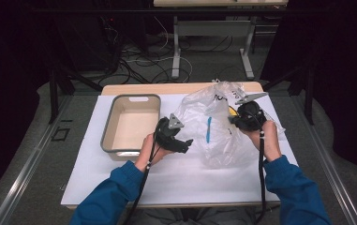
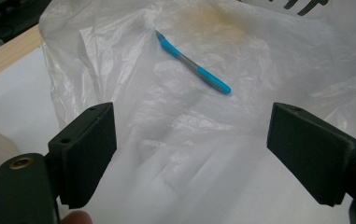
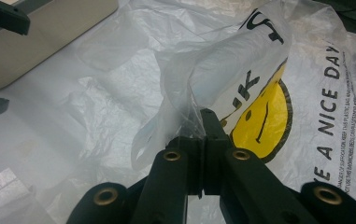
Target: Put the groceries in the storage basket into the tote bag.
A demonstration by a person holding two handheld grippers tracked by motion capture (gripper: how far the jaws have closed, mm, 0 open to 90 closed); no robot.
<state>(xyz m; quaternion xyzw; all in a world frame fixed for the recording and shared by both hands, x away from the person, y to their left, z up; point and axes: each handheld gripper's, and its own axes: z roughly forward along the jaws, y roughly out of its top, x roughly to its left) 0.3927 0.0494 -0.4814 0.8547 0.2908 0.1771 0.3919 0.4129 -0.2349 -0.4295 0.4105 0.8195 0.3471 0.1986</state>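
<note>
A clear plastic bag [image 1: 213,126] with a yellow smiley face and black lettering lies crumpled on the white table cover. Inside it lies a blue and grey pen [image 1: 209,130], seen through the film in the left gripper view [image 2: 192,67]. My right gripper [image 1: 234,119] is at the bag's right side, its jaws shut on a bunched fold of the bag [image 3: 222,60] in the right gripper view [image 3: 203,121]. My left gripper [image 1: 185,143] is at the bag's left edge. Its jaws stand wide open [image 2: 192,154] over the film, and the pads do not press on it.
A beige tray [image 1: 108,126] with a grey rim stands left of the bag, close to my left hand. The white cover [image 1: 176,178] lies on a wooden table. Behind the table are a desk frame and cables on the floor.
</note>
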